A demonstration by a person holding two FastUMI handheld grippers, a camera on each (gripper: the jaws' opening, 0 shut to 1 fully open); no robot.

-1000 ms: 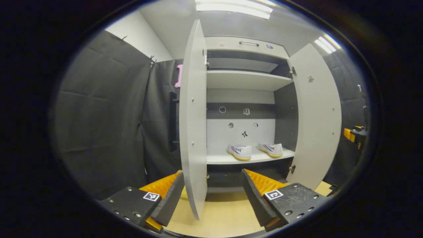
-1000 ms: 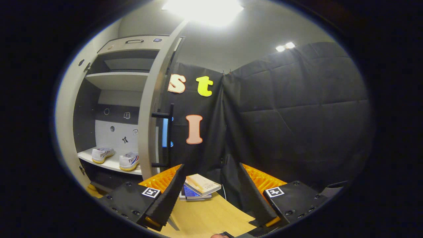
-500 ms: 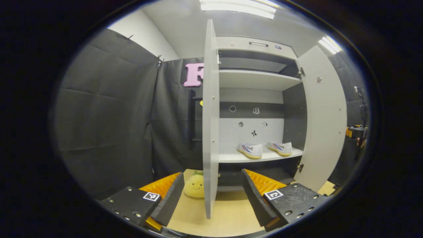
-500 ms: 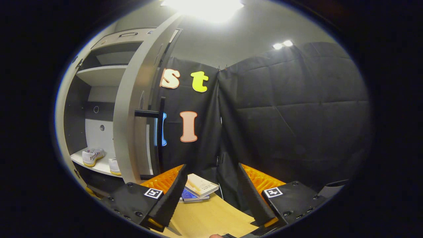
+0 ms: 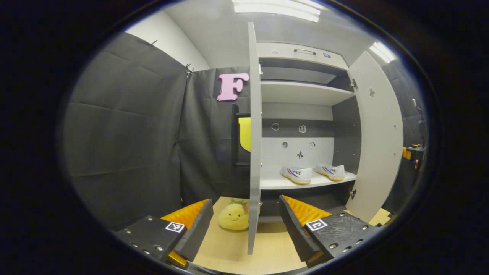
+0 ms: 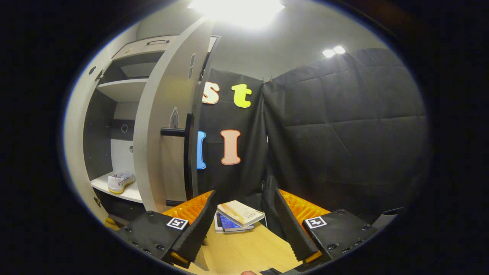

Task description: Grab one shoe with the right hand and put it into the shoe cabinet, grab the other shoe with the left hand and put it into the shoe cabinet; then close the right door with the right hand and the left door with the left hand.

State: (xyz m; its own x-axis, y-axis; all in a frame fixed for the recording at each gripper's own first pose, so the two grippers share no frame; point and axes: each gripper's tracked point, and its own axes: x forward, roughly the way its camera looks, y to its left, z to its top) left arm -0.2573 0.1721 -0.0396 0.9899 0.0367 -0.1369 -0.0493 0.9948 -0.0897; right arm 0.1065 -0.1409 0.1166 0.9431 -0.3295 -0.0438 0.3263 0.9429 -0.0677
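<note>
Both white sneakers with blue-red stripes and yellowish soles [image 5: 297, 175] already sit side by side on the lower shelf [image 5: 272, 183] of the grey shoe cabinet [image 5: 301, 51], so by my read the shoe steps are done and only the doors remain.

Your right gripper [image 6: 241, 225] is spread wide and holds nothing. The right door, a tall grey panel [image 6: 162, 126], stands up and to the left of it, swung out, with its outer face and black bar handle [image 6: 187, 152] turned toward you. The handle's long axis runs vertical. That door is nearer your right gripper, so it should go first: press on the outer face near the handle and swing it left toward the cabinet.

Your left gripper [image 5: 246, 225] is also spread and empty. The left door, another grey panel [image 5: 254, 145], shows edge-on straight ahead between the fingers, standing well open.

One sneaker [image 6: 120, 181] shows past the right door in the right gripper view. The side lettering on the shoes is too small to read. Small stickers on the cabinet's back wall can't be read either.

A yellow smiling plush toy [image 5: 233, 217] sits on the light wooden worktop [image 5: 267, 248] just left of the left door's bottom edge, on the outer side. A small stack of books [image 6: 237, 217] lies ahead of the right gripper.
</note>
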